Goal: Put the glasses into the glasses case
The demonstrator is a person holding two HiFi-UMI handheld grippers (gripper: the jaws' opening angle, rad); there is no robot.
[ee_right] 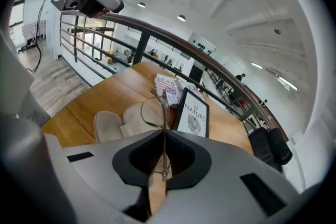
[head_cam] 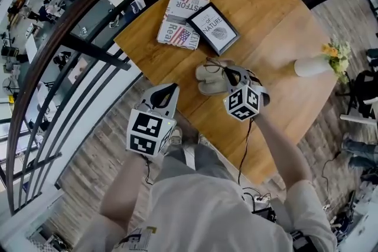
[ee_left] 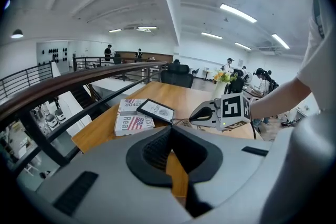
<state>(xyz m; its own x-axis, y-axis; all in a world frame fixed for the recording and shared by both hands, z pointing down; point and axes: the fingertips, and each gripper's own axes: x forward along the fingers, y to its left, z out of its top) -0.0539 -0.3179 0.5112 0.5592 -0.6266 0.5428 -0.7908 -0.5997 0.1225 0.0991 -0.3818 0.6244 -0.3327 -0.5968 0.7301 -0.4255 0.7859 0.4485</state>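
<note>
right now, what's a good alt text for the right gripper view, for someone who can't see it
The right gripper holds a pair of thin-framed glasses by one arm between its shut fingers. Just beyond lies an open beige case on a wooden table, with a book marked "of nature" behind it.

beige glasses case (head_cam: 207,72), brown table (head_cam: 271,20)

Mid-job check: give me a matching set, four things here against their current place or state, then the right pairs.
1 glasses
2 glasses case
3 vase
4 left gripper

a lying open on the table
b shut, nothing between its jaws
c clamped in the right gripper
d near the table's edge, holding flowers

Pairs: 1-c, 2-a, 3-d, 4-b
</note>
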